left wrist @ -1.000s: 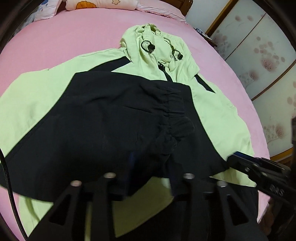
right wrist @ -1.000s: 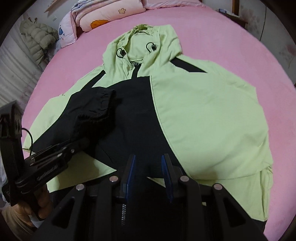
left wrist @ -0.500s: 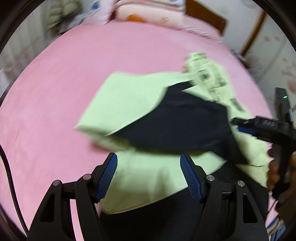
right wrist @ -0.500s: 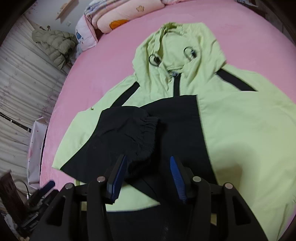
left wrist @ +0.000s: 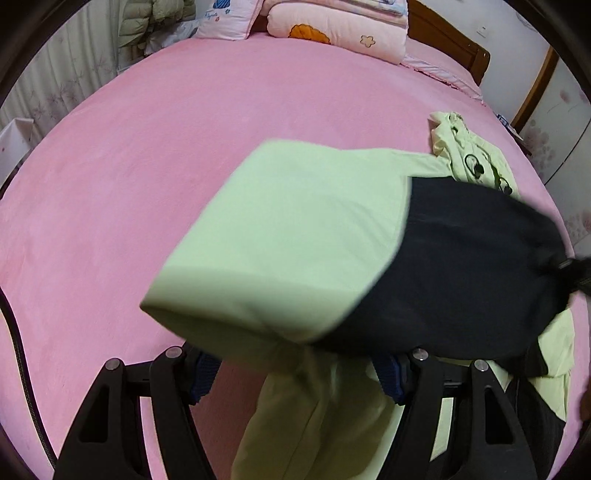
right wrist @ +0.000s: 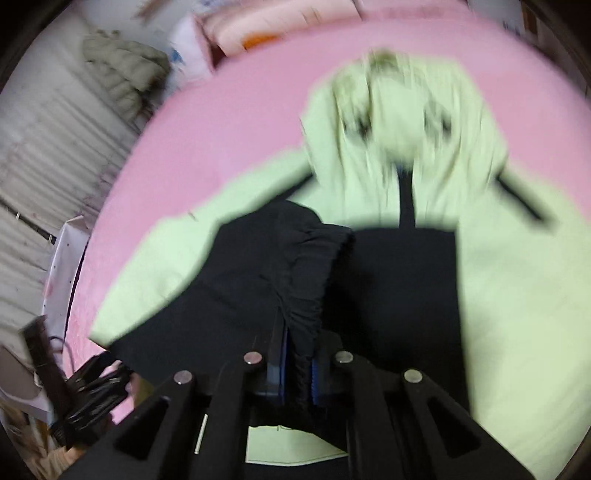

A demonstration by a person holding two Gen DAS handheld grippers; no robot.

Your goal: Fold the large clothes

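The green-and-black jacket [left wrist: 295, 236] sprawls across the pink bed [left wrist: 147, 166], pillows [left wrist: 332, 26] beyond; right gripper [right wrist: 297, 373] fingers closing on its black cuff [right wrist: 306, 280], left gripper [left wrist: 295, 380] fingers wide.

Spread across the bed [left wrist: 155, 155]: the jacket [right wrist: 517, 295], hood [right wrist: 406, 110] toward the headboard end. Behind the hood, along the far edge, pillows [left wrist: 332, 26] in a row, with a padded coat [right wrist: 122, 74] off to their left. Folded over the jacket's middle, the sleeve [right wrist: 280, 266], cuff toward the hood. At the near edge of the sleeve, the right gripper [right wrist: 297, 369], jaws closing with a pinch of cloth between them. Left gripper [left wrist: 295, 376] near the jacket's left side, fabric possibly draped over its fingers, blur permitting.
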